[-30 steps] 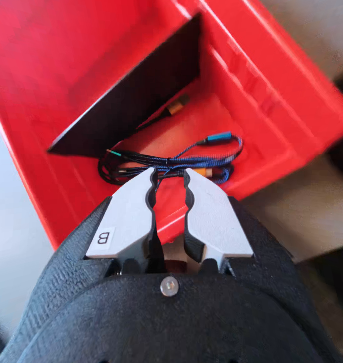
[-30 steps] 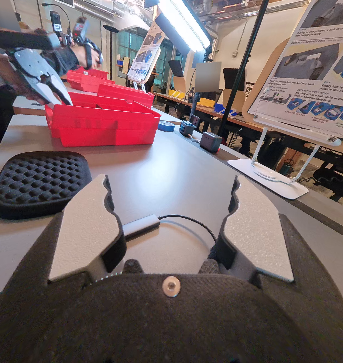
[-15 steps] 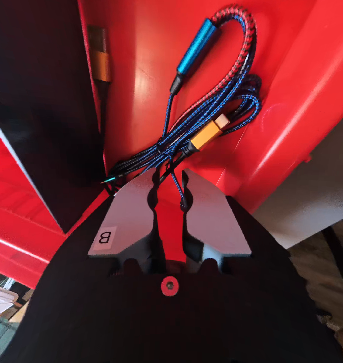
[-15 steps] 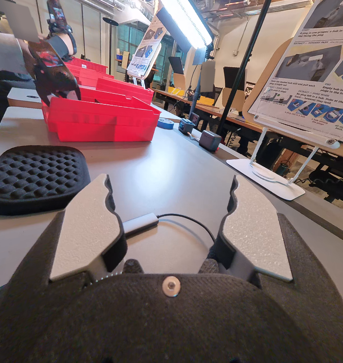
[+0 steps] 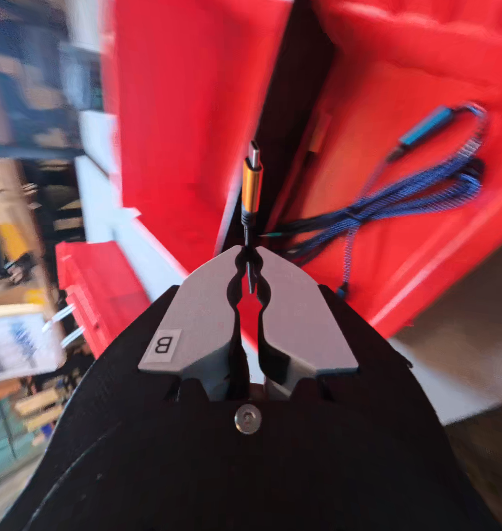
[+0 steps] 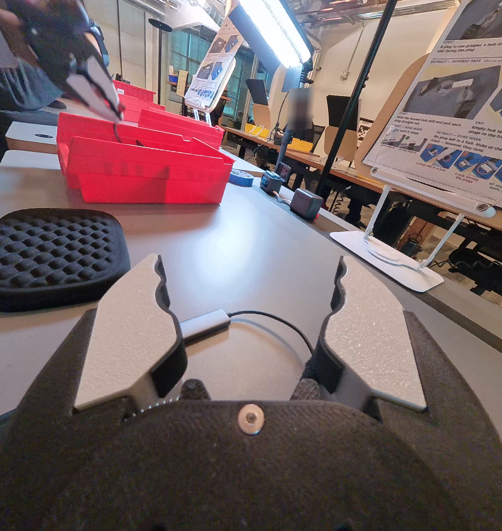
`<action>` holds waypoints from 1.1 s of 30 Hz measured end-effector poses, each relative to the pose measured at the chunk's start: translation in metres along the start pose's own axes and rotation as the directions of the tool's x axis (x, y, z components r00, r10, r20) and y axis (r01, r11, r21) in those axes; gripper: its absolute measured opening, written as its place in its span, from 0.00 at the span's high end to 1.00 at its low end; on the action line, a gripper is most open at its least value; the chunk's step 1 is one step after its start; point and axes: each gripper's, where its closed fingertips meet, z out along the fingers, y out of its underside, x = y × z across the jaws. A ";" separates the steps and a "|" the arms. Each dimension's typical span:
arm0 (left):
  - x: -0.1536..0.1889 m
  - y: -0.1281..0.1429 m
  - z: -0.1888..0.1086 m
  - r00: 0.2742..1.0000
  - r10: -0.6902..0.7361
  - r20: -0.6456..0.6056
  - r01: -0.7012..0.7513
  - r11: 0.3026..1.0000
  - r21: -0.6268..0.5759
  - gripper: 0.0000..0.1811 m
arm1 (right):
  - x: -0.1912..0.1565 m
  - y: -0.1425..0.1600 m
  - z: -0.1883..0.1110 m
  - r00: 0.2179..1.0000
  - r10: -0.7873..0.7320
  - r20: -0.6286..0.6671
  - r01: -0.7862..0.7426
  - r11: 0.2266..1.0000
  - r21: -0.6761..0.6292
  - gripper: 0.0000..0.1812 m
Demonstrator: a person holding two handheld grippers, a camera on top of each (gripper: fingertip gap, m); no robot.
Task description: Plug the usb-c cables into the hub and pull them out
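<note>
My left gripper (image 5: 248,254) is shut on a thin cable just behind its orange usb-c plug (image 5: 252,184), which sticks out forward past the tips. It holds the plug over the red bin (image 5: 402,100), where a bundled blue braided cable (image 5: 402,201) with a blue plug (image 5: 428,126) lies. The left gripper also shows in the right wrist view (image 6: 94,86), above the bin (image 6: 146,172). My right gripper (image 6: 251,283) is open and empty, low over the grey table (image 6: 244,250). The silver hub (image 6: 205,327) with its black lead lies on the table between the right fingers.
A black divider (image 5: 290,115) splits the red bin. A black dimpled pad (image 6: 48,255) lies at the left. A blue tape roll (image 6: 242,177), two small grey boxes (image 6: 305,202) and a white sign stand (image 6: 387,255) sit along the right edge. More red bins stand behind. There is about 45 cm between the tips of the two grippers.
My left gripper has shut on the orange-plug cable and lifted it up out of the bin, turning as it rose. The right gripper has stayed open over the hub.
</note>
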 end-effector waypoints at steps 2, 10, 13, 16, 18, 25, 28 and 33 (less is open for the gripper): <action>-0.044 -0.004 -0.024 0.972 -0.134 0.192 0.120 0.989 0.087 0.98 | -0.001 0.000 0.000 1.000 -0.002 0.003 0.002 1.000 0.000 0.39; -0.159 -0.032 -0.191 0.491 -0.706 0.510 0.218 0.666 0.713 0.98 | -0.003 -0.001 0.000 1.000 -0.005 0.018 0.005 1.000 0.006 0.39; -0.134 -0.087 -0.226 0.561 -0.713 0.421 0.138 0.582 0.801 0.98 | -0.010 -0.004 -0.001 0.998 -0.008 0.058 0.007 1.000 0.022 0.38; -0.082 -0.148 -0.227 0.667 -0.606 0.433 0.051 0.617 0.785 0.98 | -0.029 -0.018 -0.006 0.985 0.013 0.172 -0.030 0.995 0.094 0.40; -0.035 -0.193 -0.204 0.728 -0.531 0.434 0.001 0.634 0.774 0.98 | -0.040 -0.026 -0.009 0.972 0.034 0.234 -0.066 0.989 0.132 0.41; 0.155 -0.302 -0.043 0.923 -0.154 0.352 -0.087 0.807 0.584 0.98 | -0.052 -0.039 -0.017 0.928 0.153 0.341 -0.215 0.965 0.152 0.61; 0.182 -0.322 -0.023 0.952 -0.168 0.255 -0.031 0.777 0.629 0.98 | -0.059 -0.029 -0.013 0.899 0.225 0.376 -0.257 0.966 0.034 0.72; 0.190 -0.331 -0.021 0.944 -0.150 0.293 -0.084 0.750 0.656 0.98 | -0.079 -0.010 -0.006 0.897 0.165 0.410 -0.142 0.986 -0.085 0.77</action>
